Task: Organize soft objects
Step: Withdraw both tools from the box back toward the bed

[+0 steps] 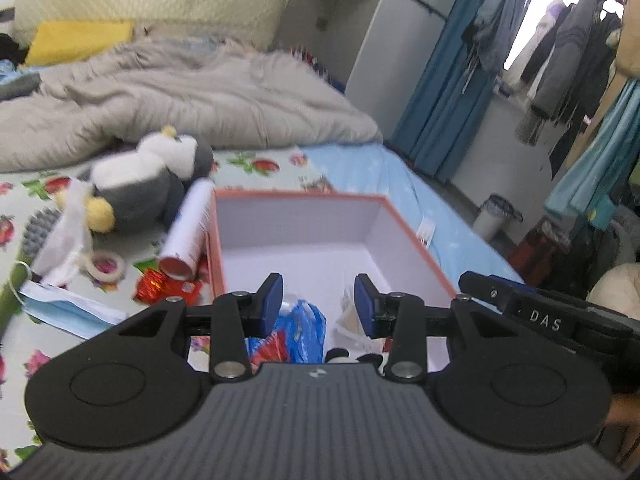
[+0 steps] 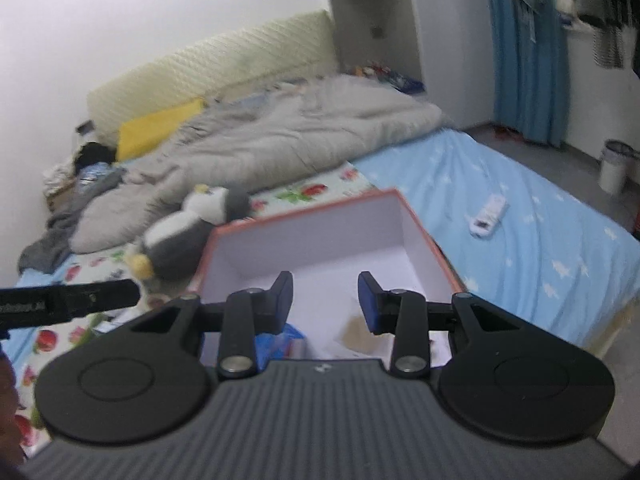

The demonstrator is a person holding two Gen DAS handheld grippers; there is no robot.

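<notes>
A grey and white penguin plush [image 1: 148,184] [image 2: 192,232] lies on the fruit-print sheet, left of an orange-rimmed box [image 1: 296,220] [image 2: 320,232] with white walls. In the box's near end lie a blue plastic bag [image 1: 306,324] [image 2: 276,344], a red packet [image 1: 272,350], a clear bag [image 1: 352,320] and a small black and white item [image 1: 352,356]. My left gripper [image 1: 319,304] hangs open above the box's near end, nothing between its pads. My right gripper [image 2: 325,304] hovers beside it, also open and empty, and shows at the right edge of the left wrist view [image 1: 540,312].
Left of the box lie a white tube with a red cap [image 1: 188,232], a tape roll [image 1: 106,266], a red foil packet [image 1: 160,286] and a face mask [image 1: 68,304]. A grey duvet [image 1: 180,92] covers the far bed. A white remote [image 2: 488,216] rests on the blue sheet. A bin [image 2: 616,168] stands on the floor.
</notes>
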